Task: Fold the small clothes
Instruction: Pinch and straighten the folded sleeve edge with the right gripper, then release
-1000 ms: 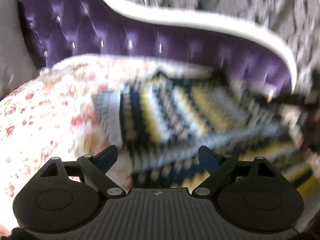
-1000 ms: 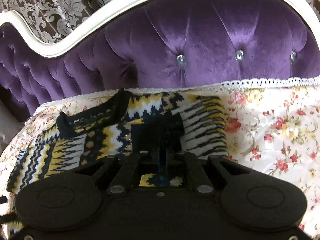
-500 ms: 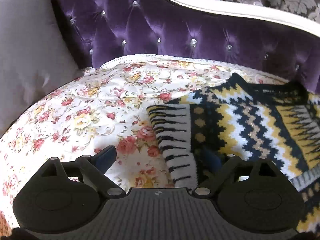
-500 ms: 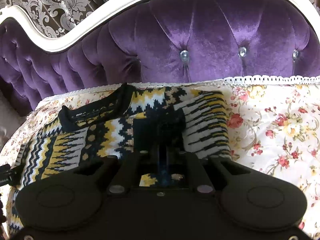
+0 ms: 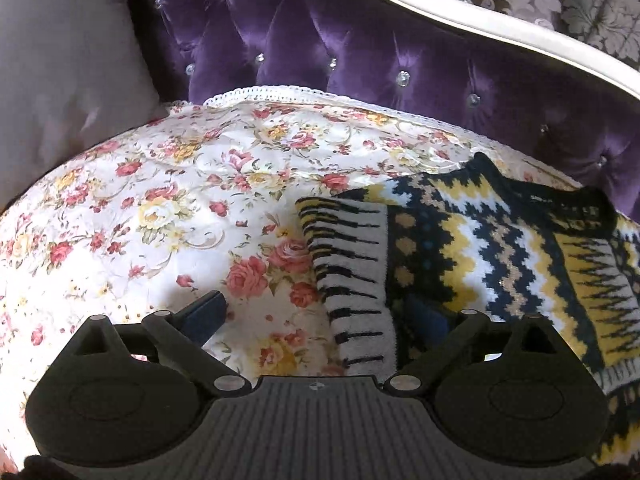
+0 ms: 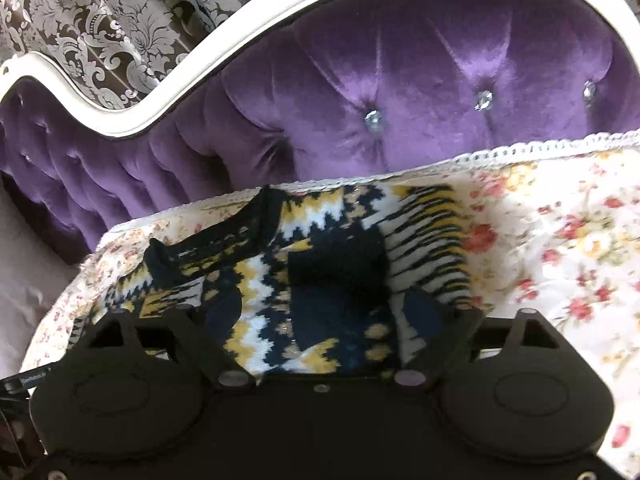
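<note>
Sofa (image 6: 420,80): I see purple tufted velvet with a white frame behind everything.
Cover (image 5: 168,208): floral, lace-edged, spread over the seat.
Sweater (image 5: 460,248): navy, yellow and white zigzag knit, lying on the cover at the far edge near the backrest; a striped sleeve is folded over its front, black collar at the far side.
Left gripper (image 5: 320,316): my jaws are opening wide over the sleeve's edge, gripping nothing.
Right gripper (image 6: 320,312): jaws opening, sweater lying between them, not pinched.

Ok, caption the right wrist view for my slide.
Right gripper opening above a patterned knit sweater on a floral quilt before a purple tufted sofa back.
</note>
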`<state>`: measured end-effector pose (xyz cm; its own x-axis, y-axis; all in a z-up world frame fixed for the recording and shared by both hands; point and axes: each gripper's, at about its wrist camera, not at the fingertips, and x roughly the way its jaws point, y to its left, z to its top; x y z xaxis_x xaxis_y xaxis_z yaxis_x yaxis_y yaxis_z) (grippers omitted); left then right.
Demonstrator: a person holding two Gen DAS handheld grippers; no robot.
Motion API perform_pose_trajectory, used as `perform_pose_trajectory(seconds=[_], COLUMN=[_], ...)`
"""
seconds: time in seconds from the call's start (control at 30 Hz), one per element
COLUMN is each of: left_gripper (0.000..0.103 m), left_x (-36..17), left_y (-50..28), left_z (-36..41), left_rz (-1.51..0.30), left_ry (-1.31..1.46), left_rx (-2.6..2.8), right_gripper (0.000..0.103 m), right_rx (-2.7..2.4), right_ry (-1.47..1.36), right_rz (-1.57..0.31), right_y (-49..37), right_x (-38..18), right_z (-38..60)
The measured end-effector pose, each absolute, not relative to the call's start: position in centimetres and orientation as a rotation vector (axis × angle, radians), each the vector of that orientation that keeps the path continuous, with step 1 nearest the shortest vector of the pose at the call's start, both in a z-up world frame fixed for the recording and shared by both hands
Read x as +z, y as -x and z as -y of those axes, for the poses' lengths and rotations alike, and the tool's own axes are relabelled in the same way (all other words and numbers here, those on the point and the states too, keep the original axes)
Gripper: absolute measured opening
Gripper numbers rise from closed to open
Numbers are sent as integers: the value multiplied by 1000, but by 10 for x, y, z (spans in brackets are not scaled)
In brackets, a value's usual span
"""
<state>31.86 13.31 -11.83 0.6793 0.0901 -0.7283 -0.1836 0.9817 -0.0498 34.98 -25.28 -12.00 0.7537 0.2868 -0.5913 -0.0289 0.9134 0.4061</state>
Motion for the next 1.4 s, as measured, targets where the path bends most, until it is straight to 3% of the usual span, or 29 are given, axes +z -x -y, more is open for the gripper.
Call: perform_pose_trajectory(seconds=[0.3,0.43,0.83,0.9,0.97,1.0,1.03,1.07,1.2,1.3,1.4], left_gripper=[100,99,96,91,78,74,73,73,73,73,75], left_x=[-122,-122,-119,-116,-111,-108,-105,-101,-91,-101,-114], left_y=[-313,-311,-314,-315,-315,-313,-311,-309,-302,-310,-314], left_z=[-124,-120,-122,-121,-120,-118,-115,-112,-99,-92,-89], left_rz=[-763,-746,-774,-782,-765,-747,-720,-687,-616,-696,-767], left_ry=[188,217,185,169,145,125,104,85,33,21,4], left_rx=[252,305,267,246,225,226,234,243,188,144,129], right_gripper=[90,102,103,94,65,57,29,13,12,13,22], right_rx=[154,184,157,137,98,104,127,147,140,107,80], right_ry=[-402,-426,-293,-268,-201,-181,-195,-228,-244,-226,-196], right_rz=[-649,-629,-644,-637,-631,-621,-615,-617,-557,-581,-668], right_y=[-353,-352,-356,-355,-354,-352,-352,-350,-337,-335,-345], right_x=[-134,-137,-138,-137,-134,-132,-131,-130,-114,-111,-127], right_z=[248,248,230,227,222,221,222,225,229,233,231])
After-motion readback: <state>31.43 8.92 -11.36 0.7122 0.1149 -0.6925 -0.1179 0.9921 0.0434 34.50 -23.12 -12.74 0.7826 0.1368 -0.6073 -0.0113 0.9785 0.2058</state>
